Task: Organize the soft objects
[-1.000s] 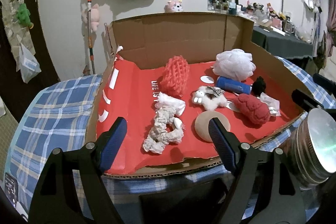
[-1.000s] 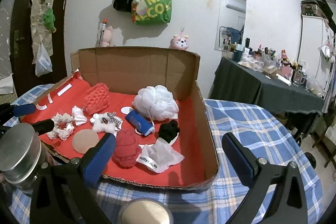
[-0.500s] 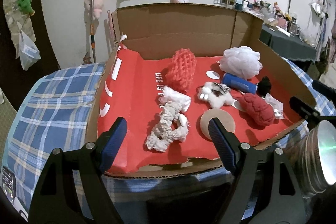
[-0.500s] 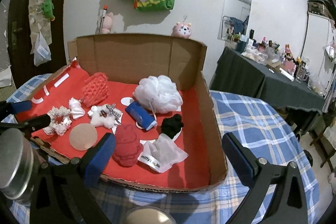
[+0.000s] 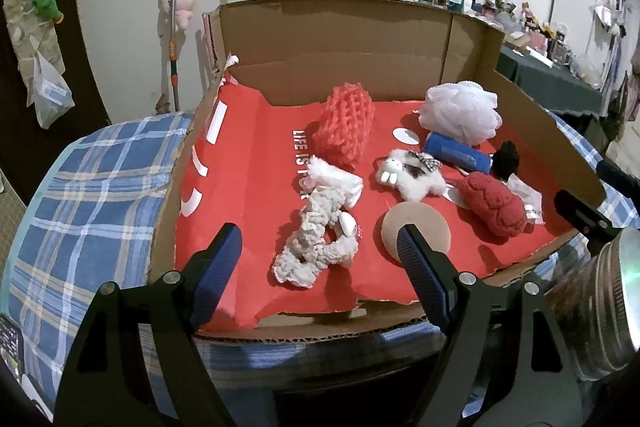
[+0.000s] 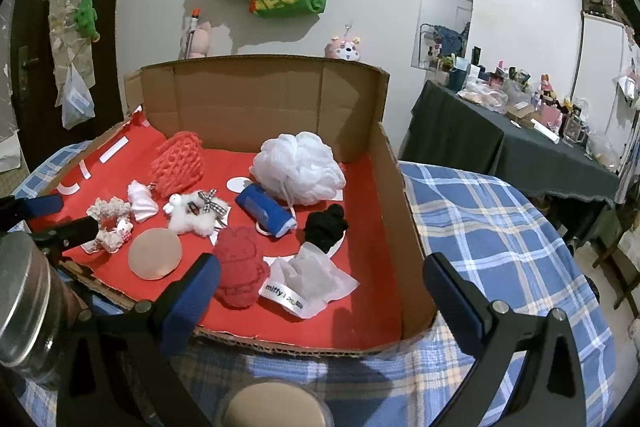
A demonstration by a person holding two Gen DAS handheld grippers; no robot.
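A cardboard box (image 5: 360, 27) lined in red holds the soft things: a coral net pouch (image 5: 344, 123), a white bath pouf (image 5: 460, 111), a blue roll (image 5: 456, 151), a white plush bunny (image 5: 412, 175), a dark red knit piece (image 5: 494, 205), a beige round puff (image 5: 416, 231), a cream scrunchie (image 5: 316, 247) and a black item (image 5: 506, 159). My left gripper (image 5: 318, 267) hangs open over the box's front edge, with the scrunchie just beyond it. My right gripper (image 6: 322, 293) stands open at the front right corner, above a white plastic bag (image 6: 312, 281) and the knit piece (image 6: 238, 269).
The box (image 6: 260, 99) rests on a blue checked cloth (image 6: 500, 227). A shiny metal cylinder (image 5: 600, 307) sits by the box's front right corner. A dark table (image 6: 500, 147) crowded with small items stands at the right. Bags hang on the far wall.
Both views have tipped down a little, so the box sits higher and larger in them. Nothing in the box has moved, and both grippers stay open.
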